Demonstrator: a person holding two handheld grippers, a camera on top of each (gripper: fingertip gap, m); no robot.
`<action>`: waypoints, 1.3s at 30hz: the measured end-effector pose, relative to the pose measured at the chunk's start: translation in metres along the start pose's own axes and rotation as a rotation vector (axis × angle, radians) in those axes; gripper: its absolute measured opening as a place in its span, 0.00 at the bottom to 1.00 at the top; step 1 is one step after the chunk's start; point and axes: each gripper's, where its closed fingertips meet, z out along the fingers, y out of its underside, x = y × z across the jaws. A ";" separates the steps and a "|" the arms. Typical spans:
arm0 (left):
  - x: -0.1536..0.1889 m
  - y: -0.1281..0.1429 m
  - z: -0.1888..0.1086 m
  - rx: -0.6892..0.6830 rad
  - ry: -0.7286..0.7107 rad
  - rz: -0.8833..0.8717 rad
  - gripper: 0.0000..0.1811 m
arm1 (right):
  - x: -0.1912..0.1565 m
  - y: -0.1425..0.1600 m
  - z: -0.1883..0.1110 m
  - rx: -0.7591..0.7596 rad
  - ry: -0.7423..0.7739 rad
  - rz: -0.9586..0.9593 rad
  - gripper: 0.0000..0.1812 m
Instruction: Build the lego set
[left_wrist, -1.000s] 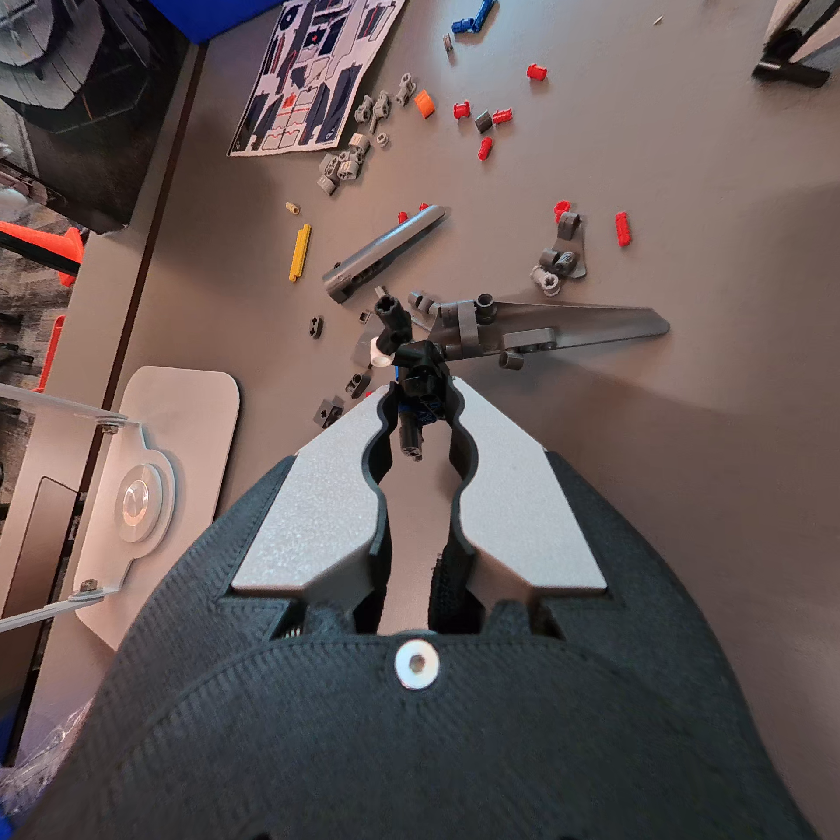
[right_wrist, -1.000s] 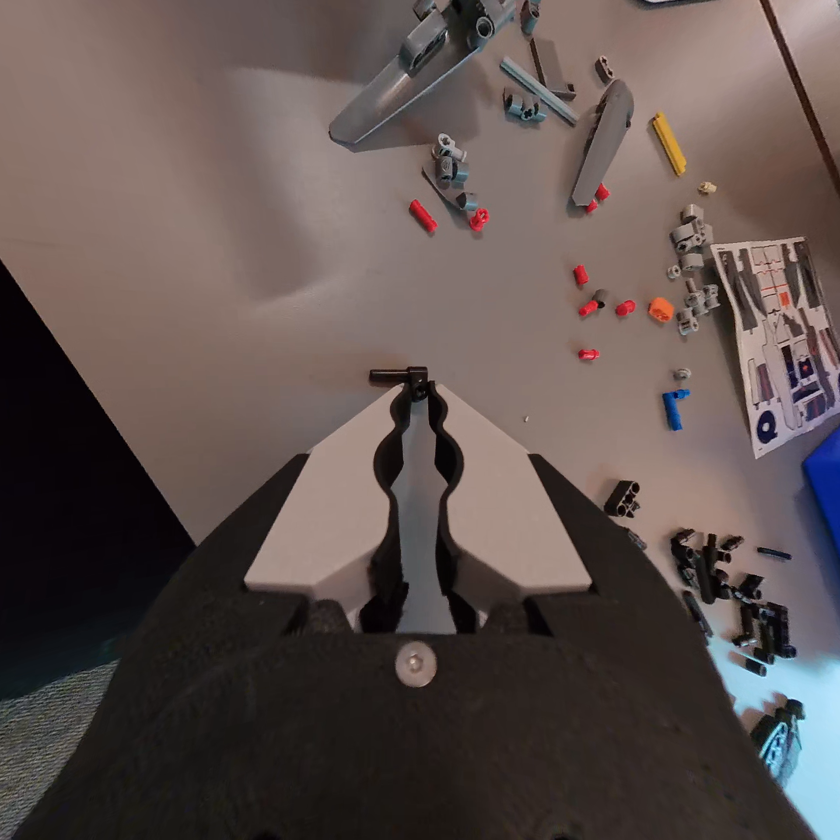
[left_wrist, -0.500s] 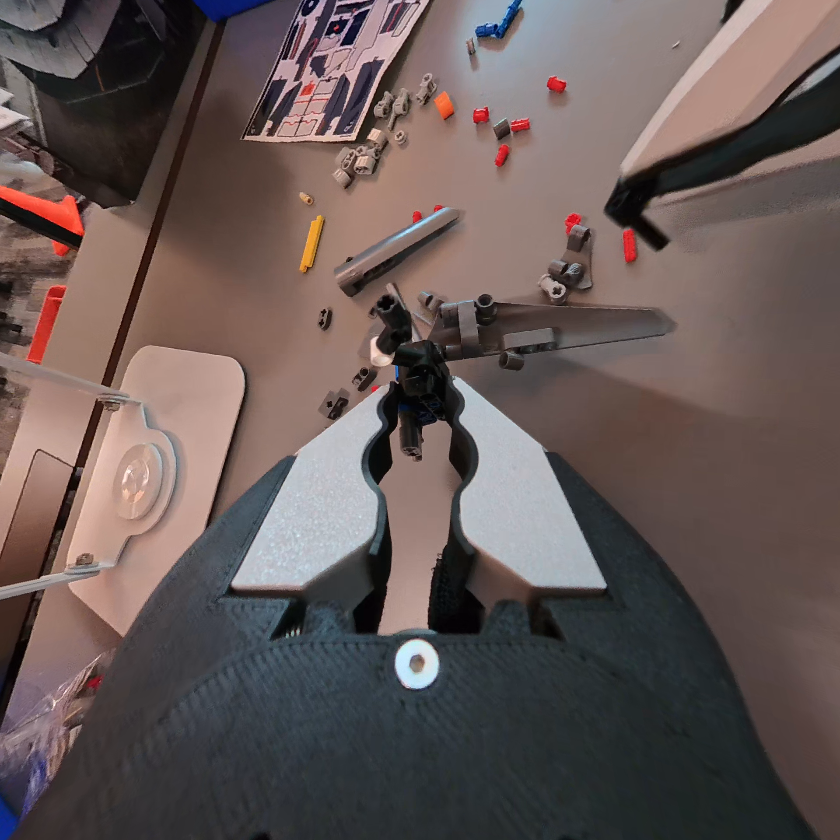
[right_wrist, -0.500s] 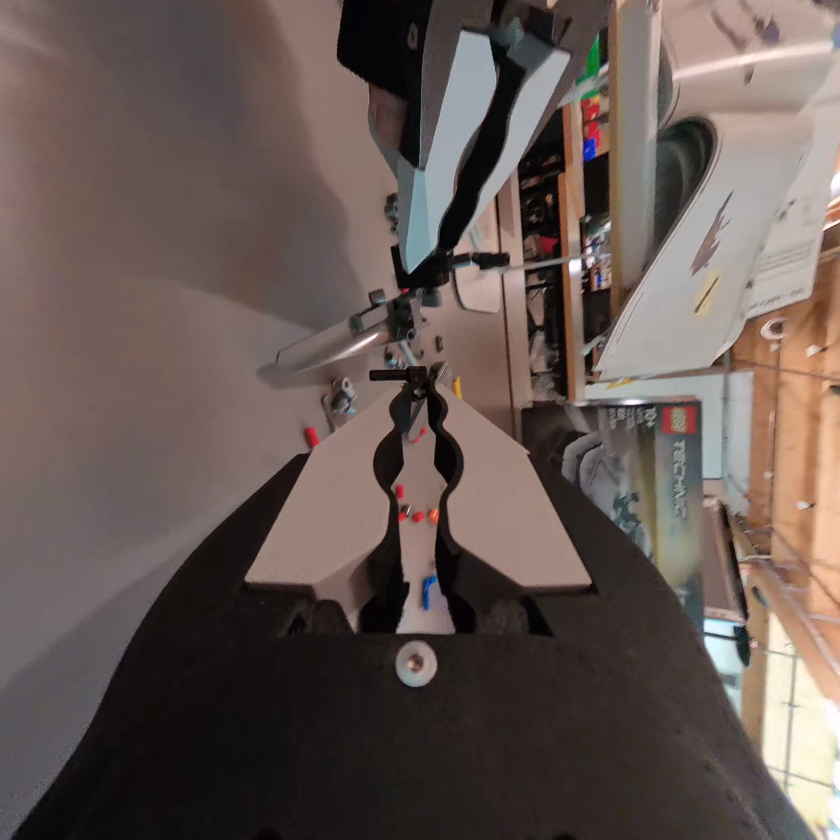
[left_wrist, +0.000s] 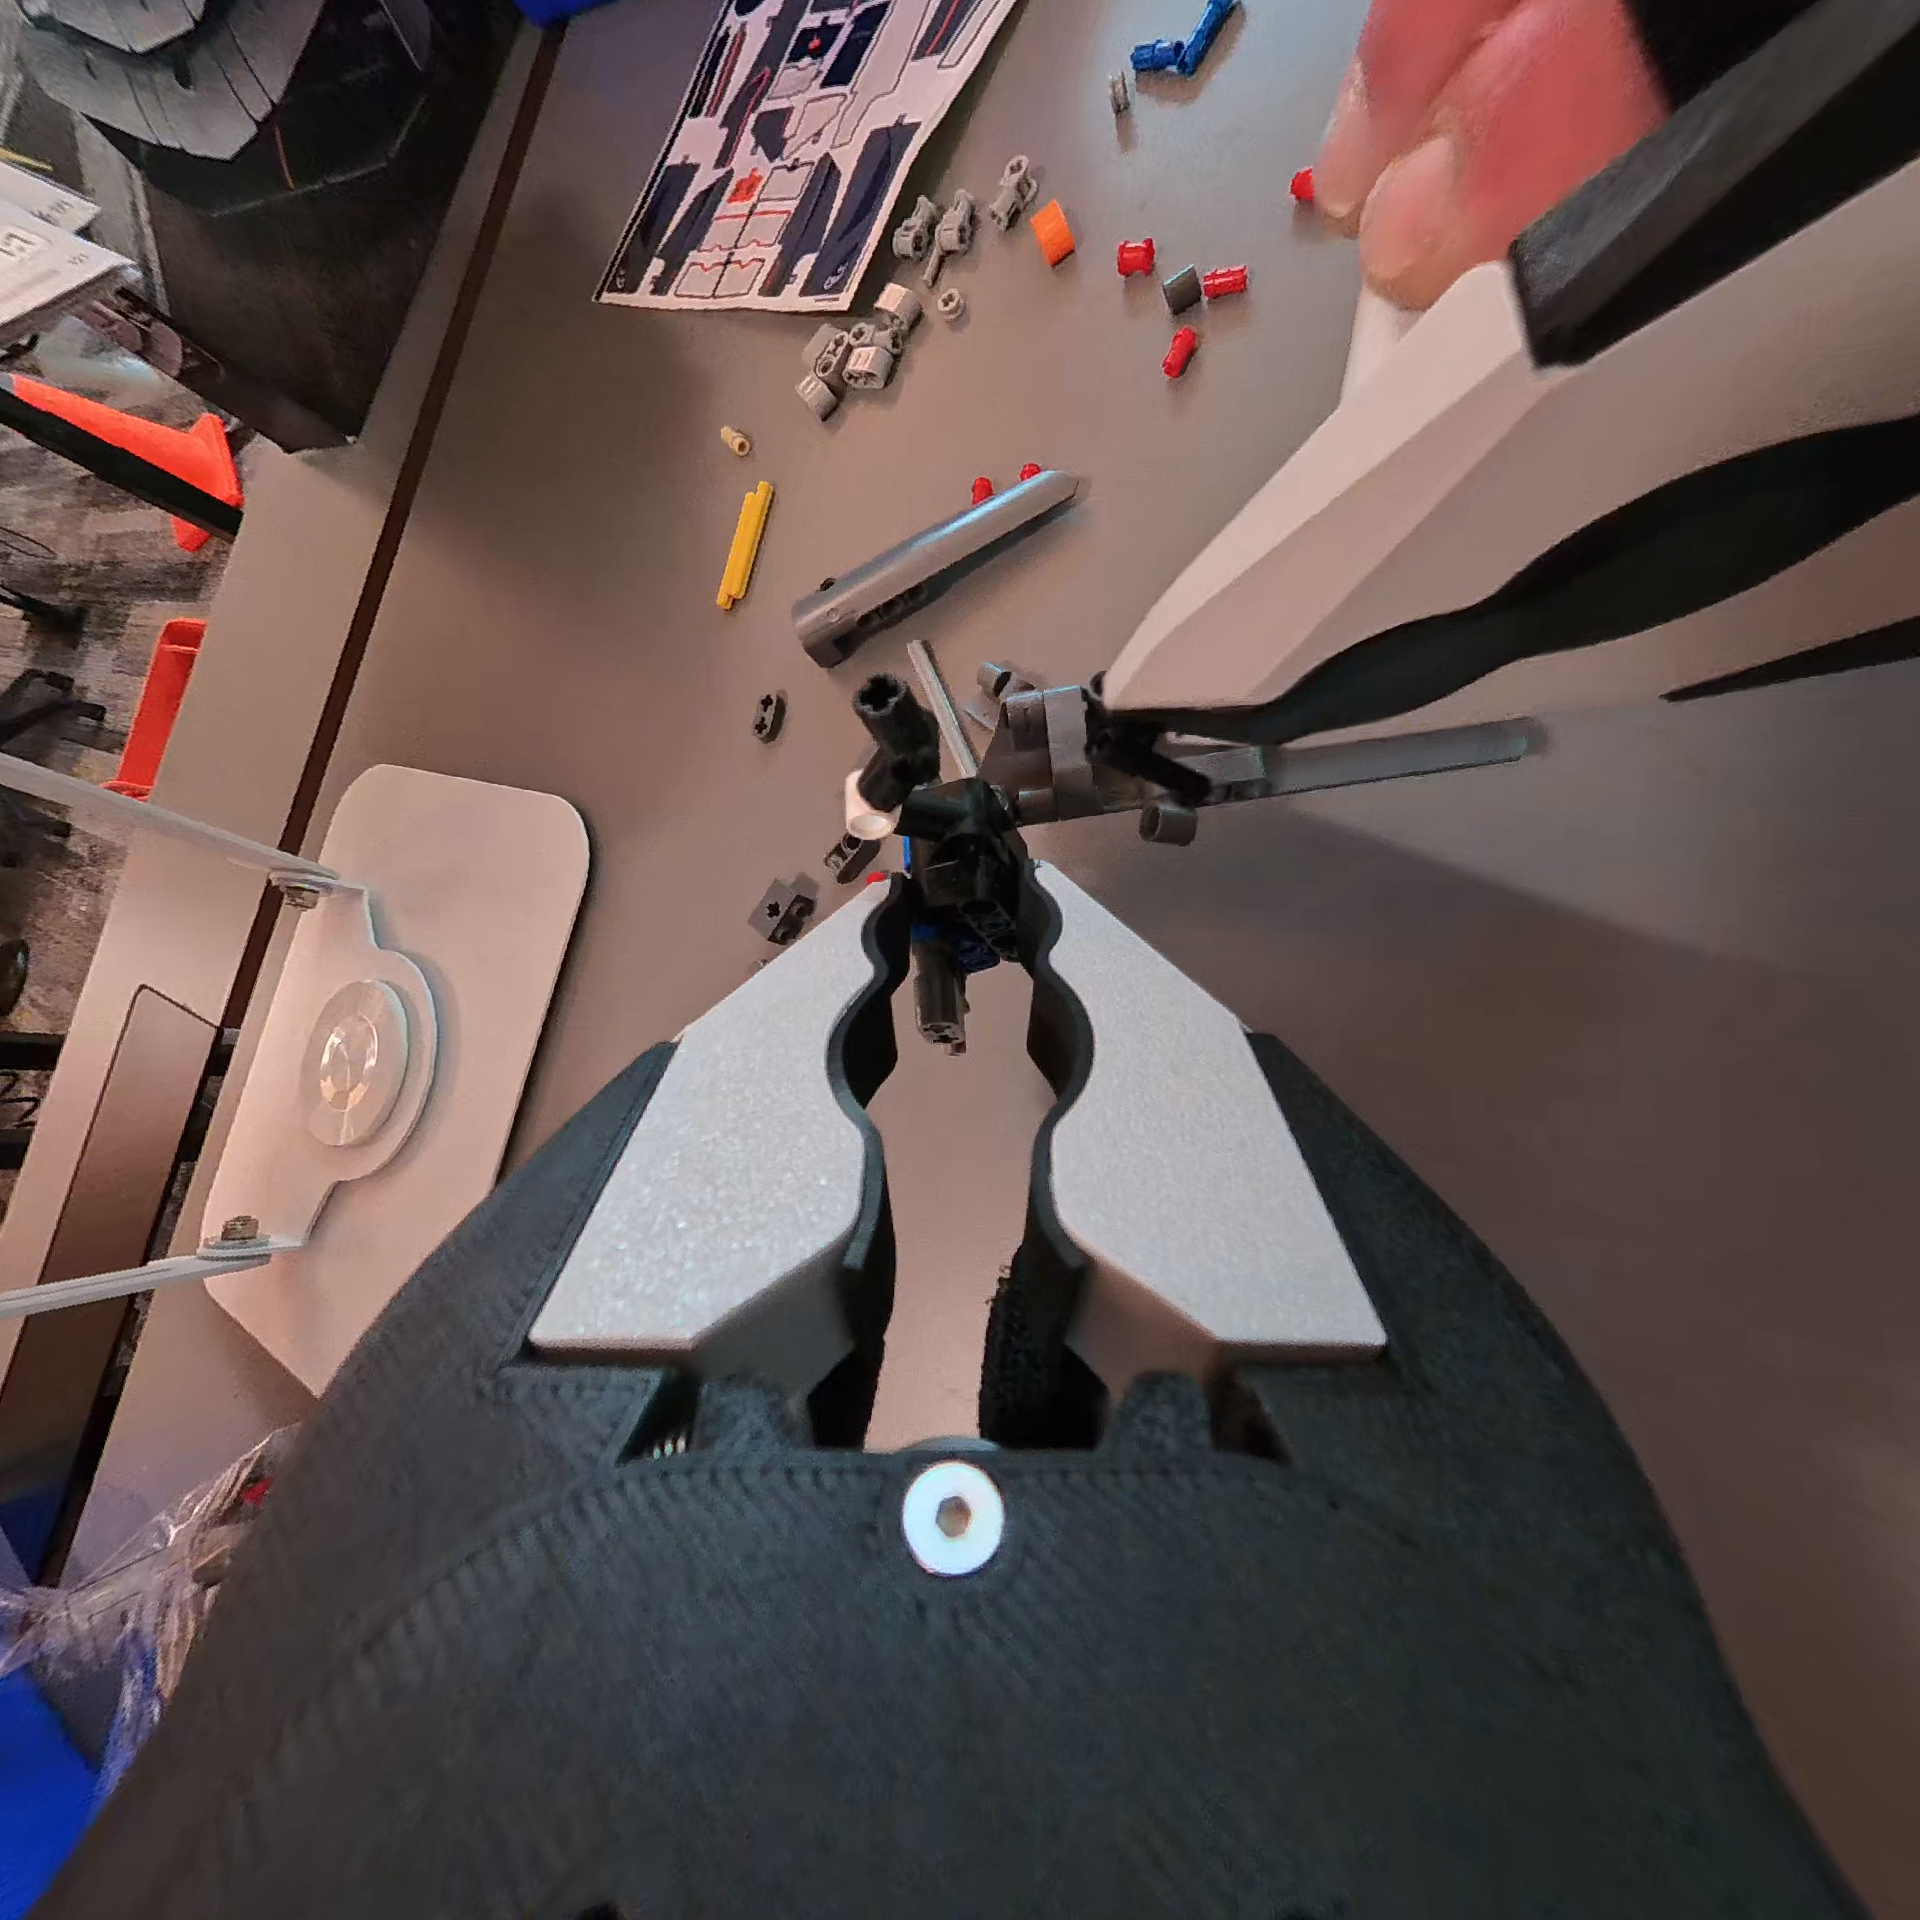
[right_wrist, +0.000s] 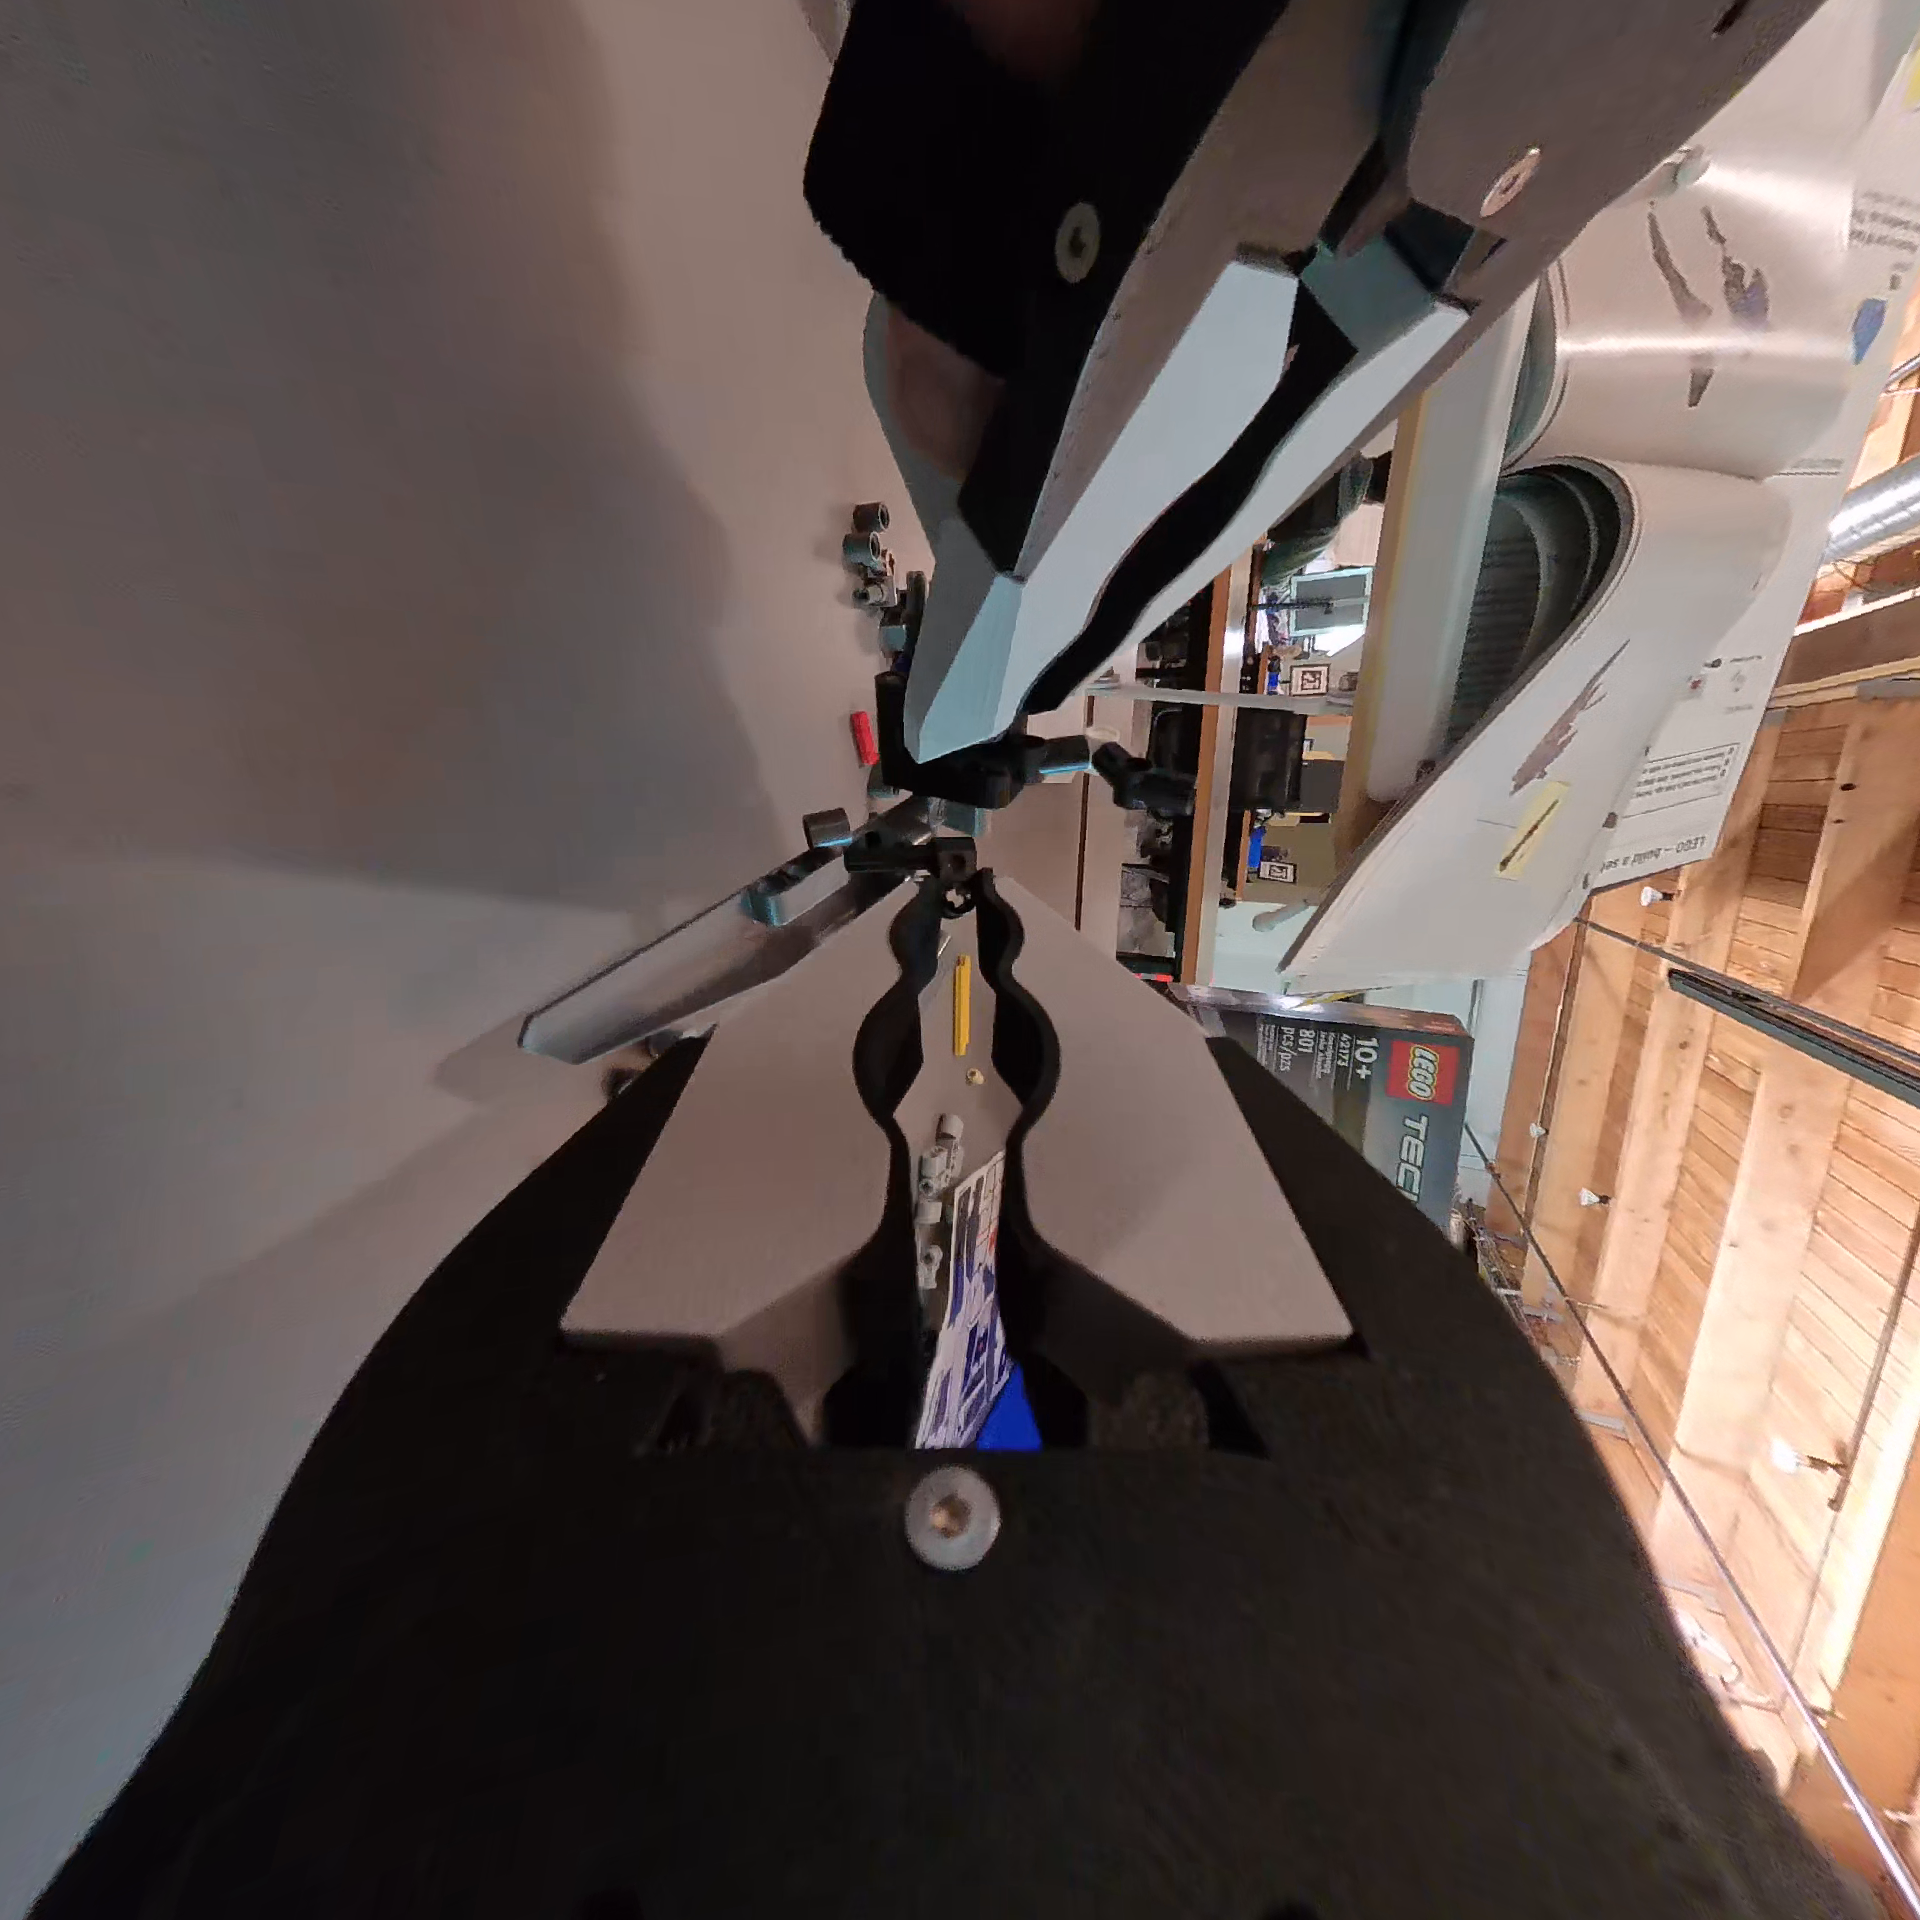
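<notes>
The right tool has swung in from the worktop's far side within the last second and now meets the left tool above the long grey wing-shaped Lego assembly, which lies on the grey worktop. A second ago the right tool was alone over bare worktop; now its tips sit just beside the left tool's load. That suggests the joining step is in hand: two parts being brought together to be pressed.

The left tool is clamped on a black-and-blue cluster of Lego connectors, held just above the near end of the grey assembly. The right tool is closed on a small black pin-and-connector piece, its pin pointing toward the black cluster.

Whether the pin has already entered a hole I cannot tell; the contact point is dark, crowded and partly covered by the tool tips. The right tool's body is cut off by the frame edge in the left wrist view, with blurred fingers behind it.
</notes>
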 end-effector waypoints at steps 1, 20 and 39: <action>0.000 0.000 0.000 -0.001 -0.006 0.003 0.09 | 0.001 0.000 0.001 -0.006 0.007 0.005 0.03; -0.004 -0.002 -0.002 -0.028 -0.092 0.055 0.09 | 0.000 0.000 0.014 -0.076 0.043 -0.109 0.02; -0.007 -0.004 -0.002 -0.038 -0.149 0.106 0.09 | -0.014 0.001 0.016 -0.156 -0.087 -0.213 0.02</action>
